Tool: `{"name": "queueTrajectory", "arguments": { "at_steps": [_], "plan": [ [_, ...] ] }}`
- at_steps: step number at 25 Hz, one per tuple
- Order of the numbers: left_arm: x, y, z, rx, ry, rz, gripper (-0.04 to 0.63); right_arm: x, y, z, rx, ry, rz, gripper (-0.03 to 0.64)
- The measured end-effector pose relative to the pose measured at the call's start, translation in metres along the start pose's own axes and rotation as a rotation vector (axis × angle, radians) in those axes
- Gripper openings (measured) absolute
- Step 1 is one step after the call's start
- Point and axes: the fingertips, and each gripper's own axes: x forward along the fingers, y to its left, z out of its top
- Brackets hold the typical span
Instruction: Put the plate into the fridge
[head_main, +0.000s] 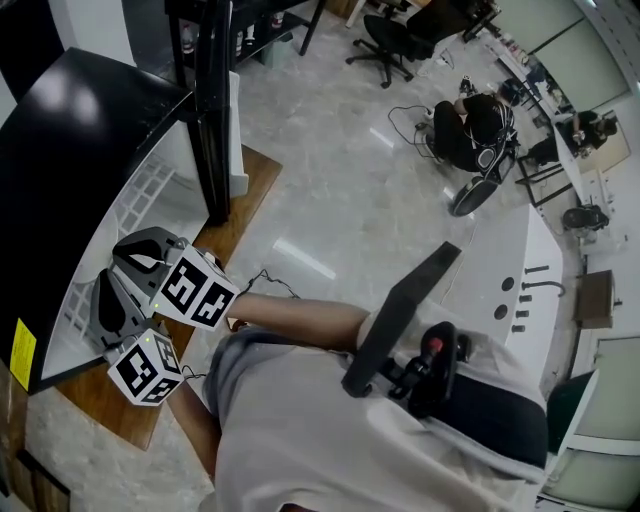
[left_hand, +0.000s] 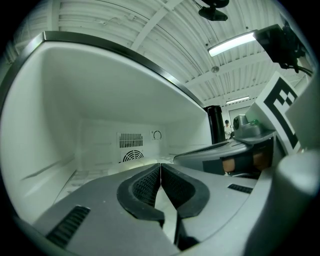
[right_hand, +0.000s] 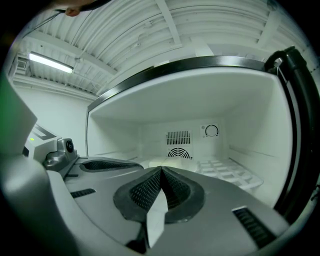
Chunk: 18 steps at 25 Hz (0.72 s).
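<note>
Plate (right_hand: 170, 161) low inside fridge (right_hand: 240, 110), pale body just ahead of tips, wire shelf (right_hand: 225, 170) beside it. Cannot tell if it rests yet. Left gripper (left_hand: 160, 167) and right gripper (right_hand: 161, 171) side by side at fridge mouth. Each has fingers pressed together on thin white rim, it seems. Two grips likely there to keep plate level going in. Fan grille (right_hand: 178, 152) well behind, room ahead.

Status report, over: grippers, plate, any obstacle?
Left gripper, right gripper both shut, nothing pinched. Plate inside fridge, just past tips. No obstacle seen.
</note>
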Motion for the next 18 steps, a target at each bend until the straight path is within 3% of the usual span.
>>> {"name": "queueTrajectory", "arguments": {
  "at_steps": [18],
  "plan": [
    [-0.004, 0.0097, -0.0073, -0.013, 0.038, 0.028, 0.02, 0.0074, 0.0092, -0.0019, -0.004, 0.002, 0.021, 0.017]
  ]
}}
